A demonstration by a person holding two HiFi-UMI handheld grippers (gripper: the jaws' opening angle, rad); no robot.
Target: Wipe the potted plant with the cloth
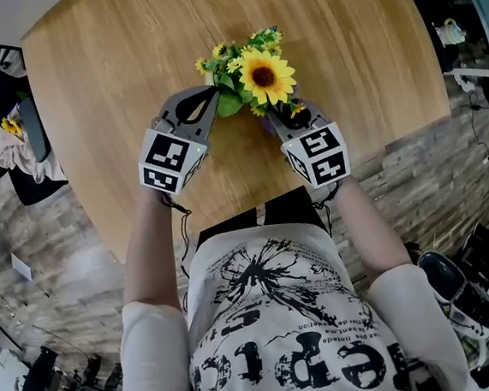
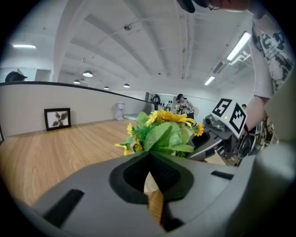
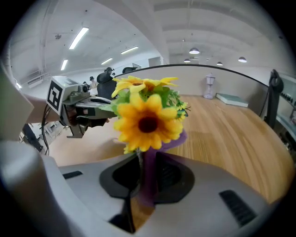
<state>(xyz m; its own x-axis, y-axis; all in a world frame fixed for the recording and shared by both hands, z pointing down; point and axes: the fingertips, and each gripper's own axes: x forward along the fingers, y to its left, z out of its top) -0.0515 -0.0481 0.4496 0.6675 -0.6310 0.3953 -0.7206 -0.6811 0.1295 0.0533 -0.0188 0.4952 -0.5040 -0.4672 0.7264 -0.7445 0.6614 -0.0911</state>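
Observation:
A potted plant with a big sunflower and green leaves stands in the middle of the round wooden table. My left gripper reaches in from the plant's left, shut, with the pale pot rim between its jaws under the leaves. From the plant's right, my right gripper is shut on a purple cloth, which hangs against the stem just below the sunflower. The foliage hides most of the pot.
A small framed picture leans at the table's far side, beside a white bottle-like thing. A flat book lies further off. The table's near edge is close to my body, with chairs on the floor at left.

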